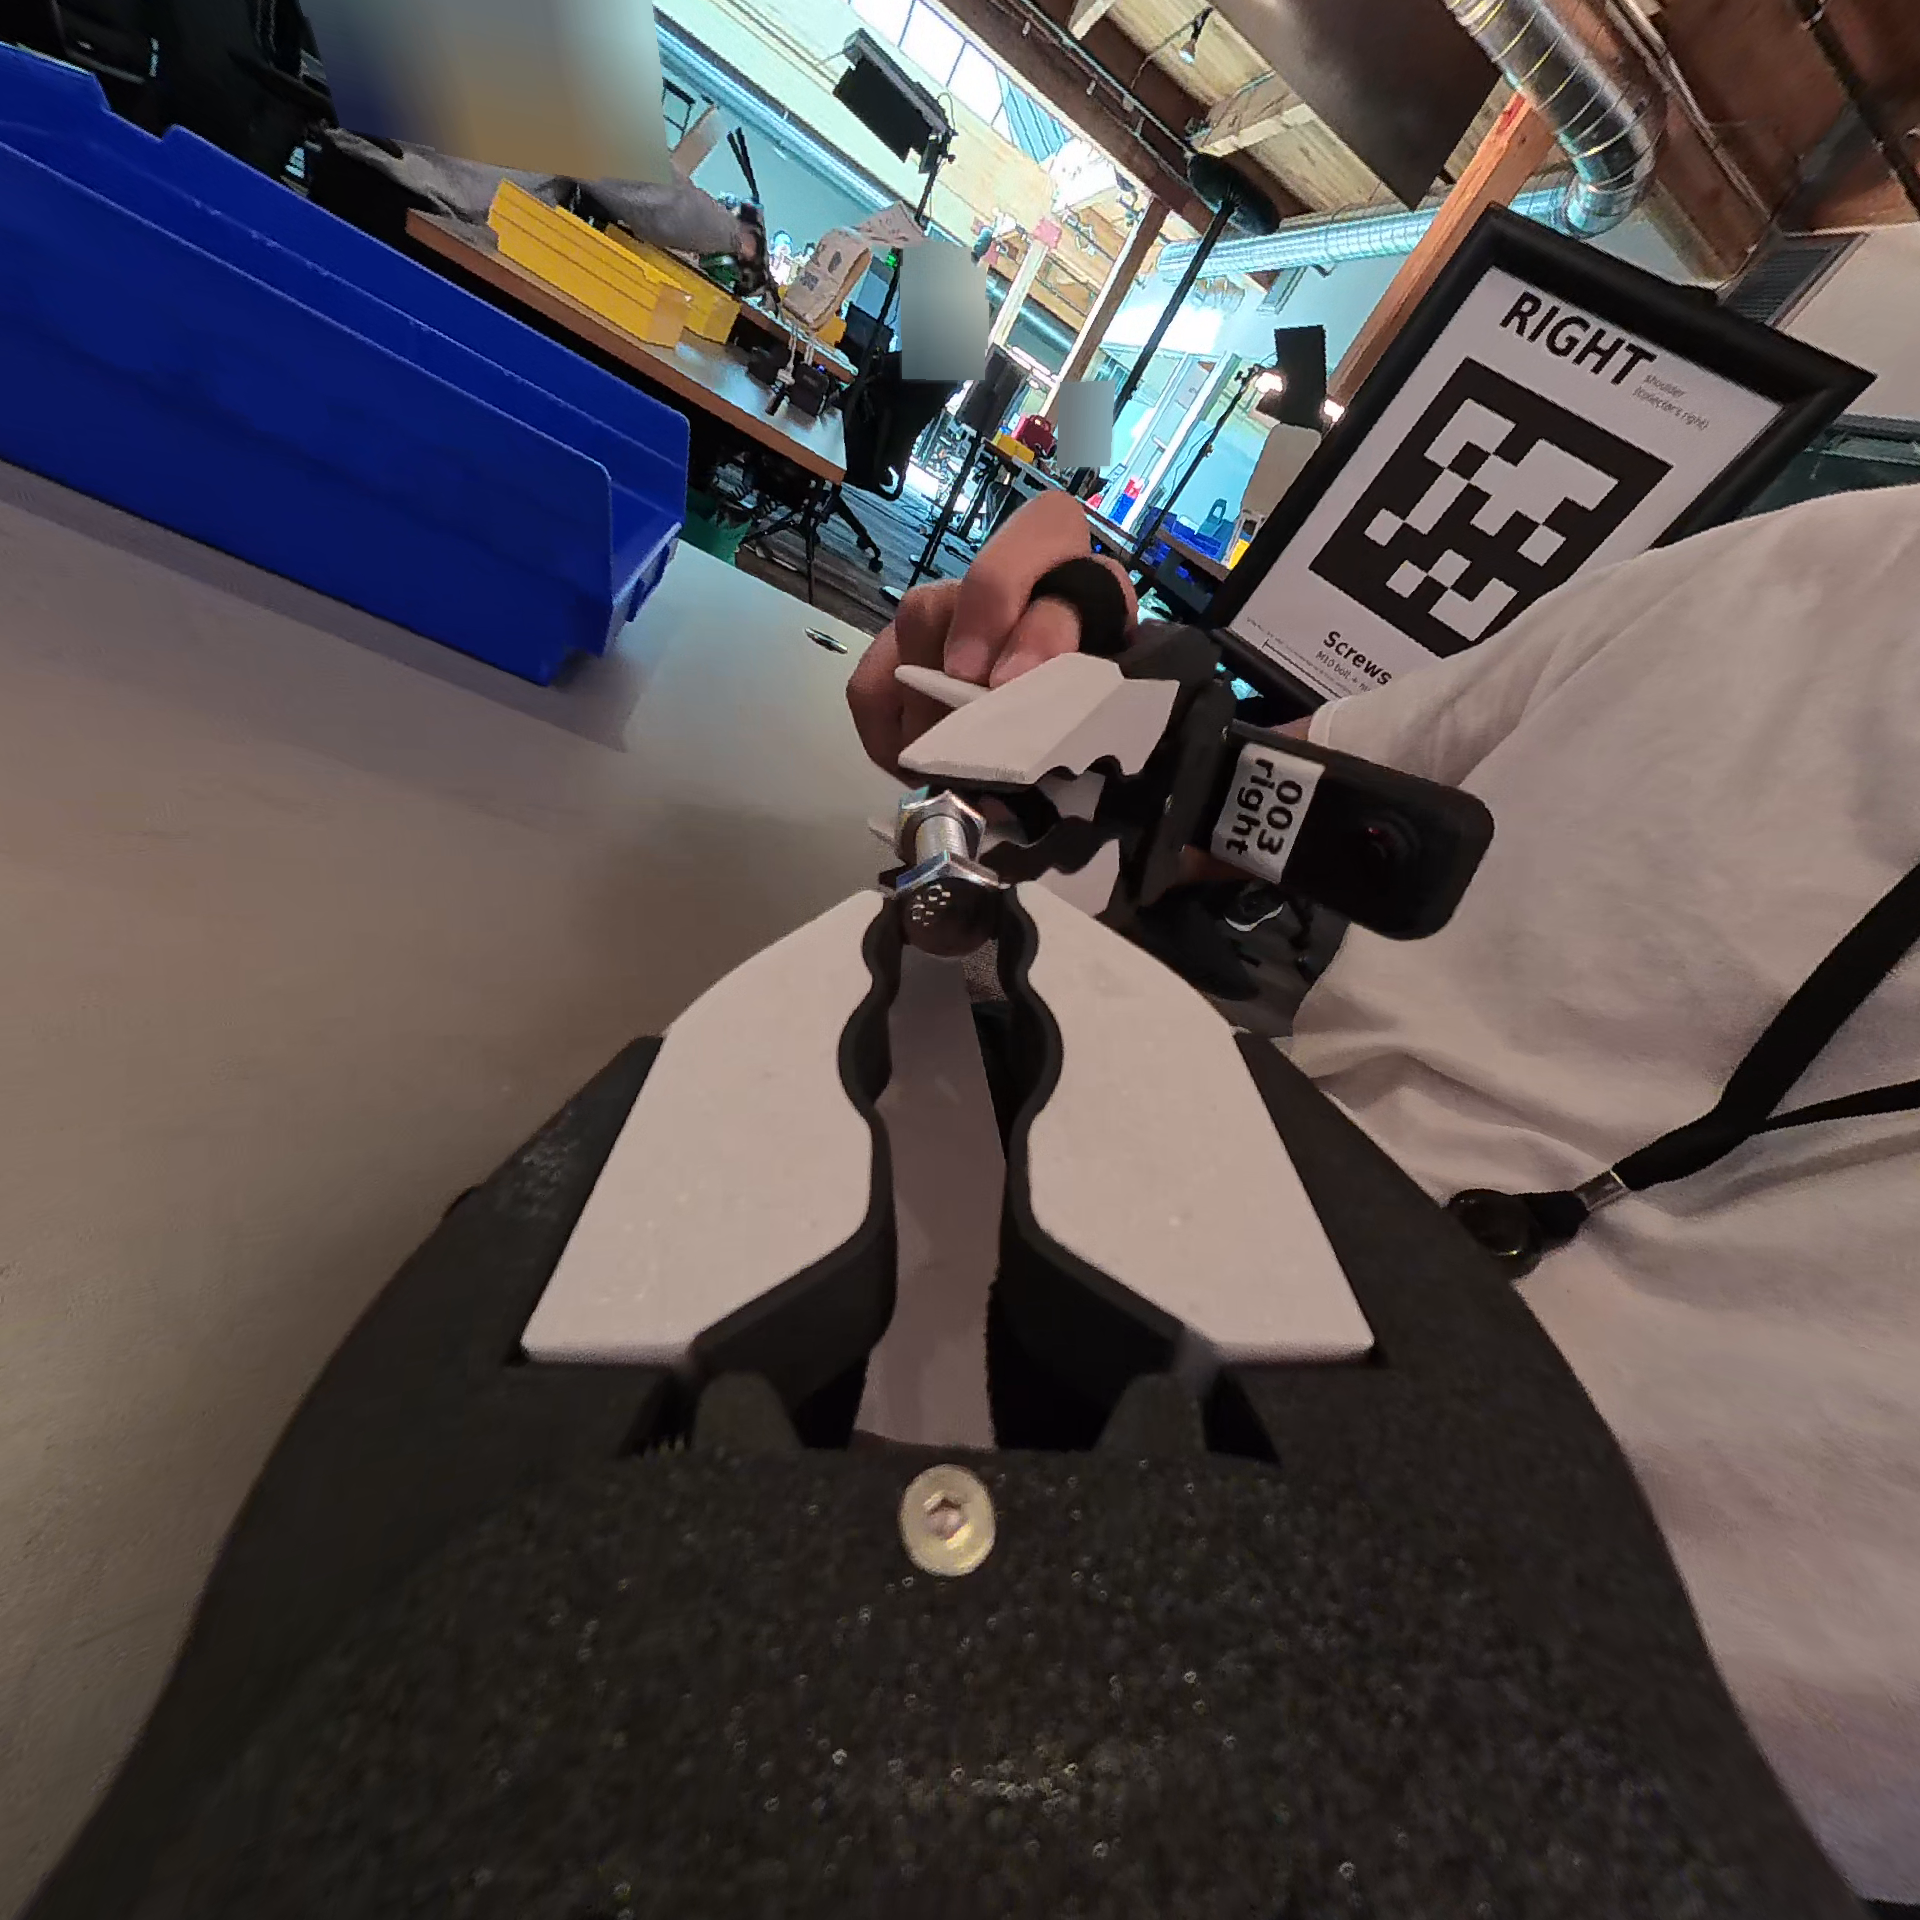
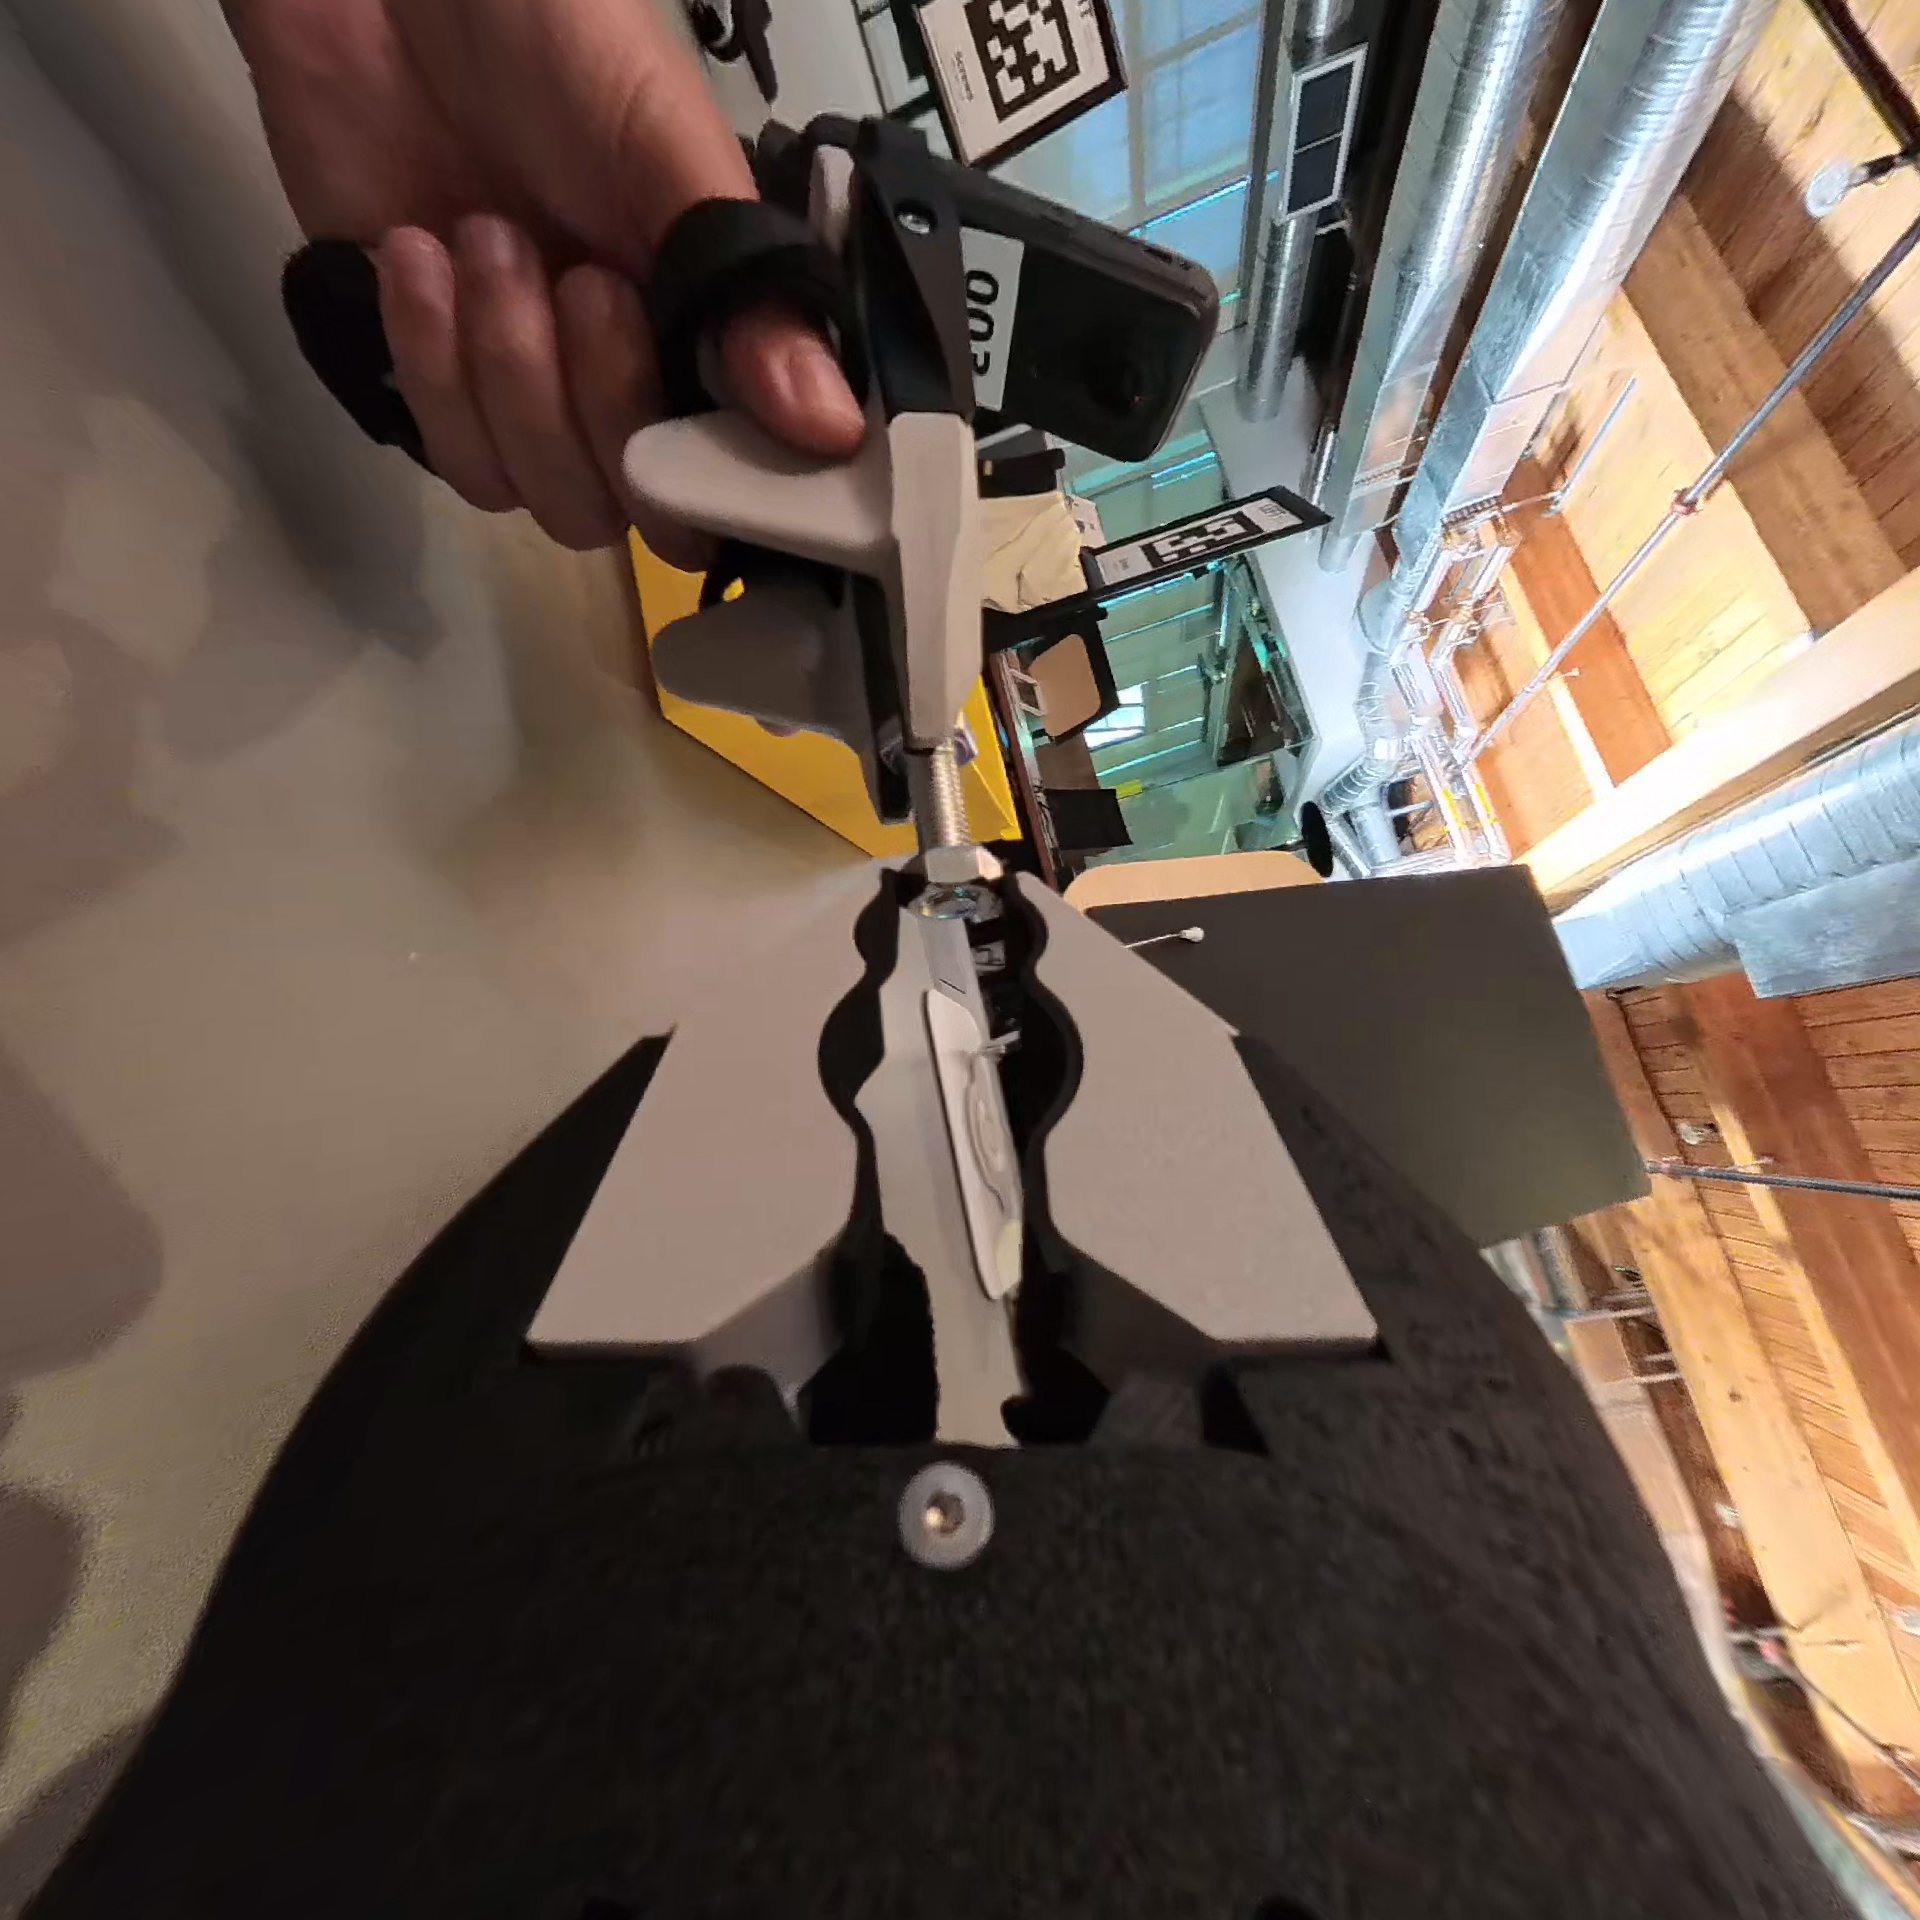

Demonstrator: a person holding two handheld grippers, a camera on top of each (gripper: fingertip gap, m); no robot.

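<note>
My left gripper [image 1: 940, 904] is shut on the head end of a silver threaded bolt [image 1: 938, 842] and holds it above the pale table [image 1: 208, 987]. My right gripper [image 1: 987, 831] comes in from the right, held by a hand, and is closed on a hex nut [image 1: 932, 805] at the bolt's far end. In the right wrist view, my right gripper [image 2: 951, 899] is shut on the nut [image 2: 954, 865]. The bolt's thread [image 2: 940, 805] runs up from it into the left gripper [image 2: 914, 743], which a hand holds.
A blue bin [image 1: 312, 416] stands on the table at the left. A framed black-and-white marker sign [image 1: 1507, 468] stands behind the right gripper. A person in a white shirt [image 1: 1610, 935] is at the right. A yellow bin [image 2: 727, 727] lies behind the left gripper. Less than 4 cm separates the two grippers' tips.
</note>
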